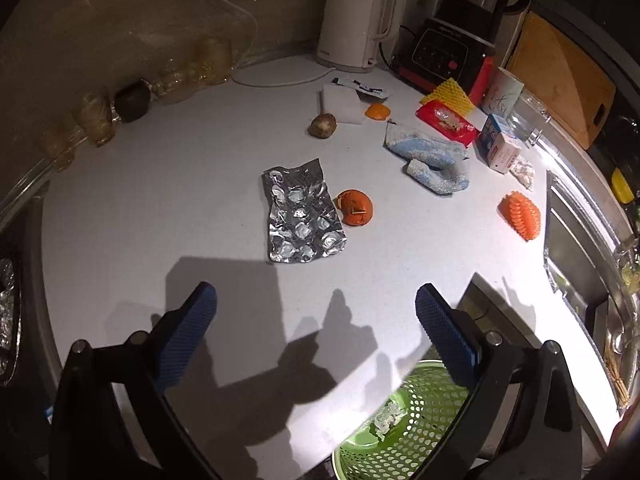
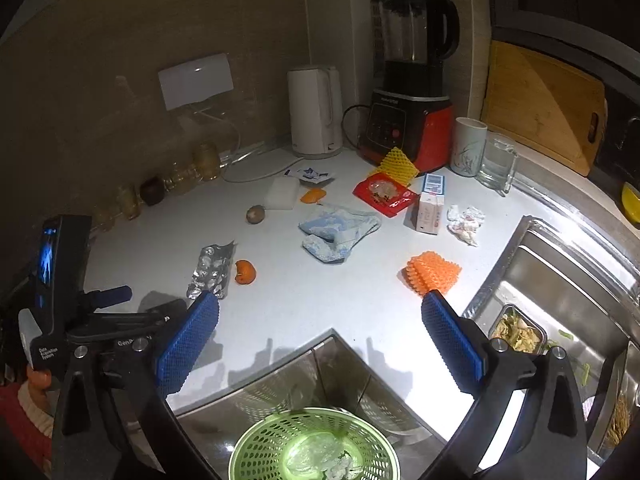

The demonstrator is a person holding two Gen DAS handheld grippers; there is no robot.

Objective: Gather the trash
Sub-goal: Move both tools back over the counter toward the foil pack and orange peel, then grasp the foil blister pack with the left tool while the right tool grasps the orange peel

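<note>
1. Trash is scattered over the white countertop (image 1: 120, 208): crumpled foil blister pack (image 1: 302, 216) nearest the left gripper (image 1: 316, 320), orange peel piece (image 1: 355, 208) touching or just beside its right edge
2. Further out: second peel bit (image 1: 378, 112), brown fruit pit or nut (image 1: 322, 125), red snack wrapper (image 1: 446, 120), yellow foam fruit net (image 1: 448, 96), orange foam net (image 1: 520, 214), crumpled tissue (image 2: 464, 220), small carton (image 2: 430, 212), blue-white cloth (image 1: 428, 160) in the middle
3. Green perforated basket (image 2: 256, 444) sits low at the counter's front edge, below both grippers; some crumpled clear plastic and a foil scrap already inside, so collection is partly done, most items left
4. Step looks like between picks: both grippers empty, choosing the next item
5. Left gripper: jaws wide apart, nothing between the blue pads, hovering above the counter just short of the blister pack, pointing at it
6. Right gripper (image 2: 320, 336): jaws also wide, holding nothing, raised over the counter edge above the basket, orange foam net just beyond its right pad
7. Next move likely needs the left to drop, straddle the blister pack and pinch; flat thin foil may slip, so a raised edge is the better grip
8. Kettle (image 2: 316, 112), blender (image 2: 412, 80), cup (image 2: 468, 144), glass jug (image 2: 496, 164), sink (image 2: 560, 280) are not trash, leave alone
</note>
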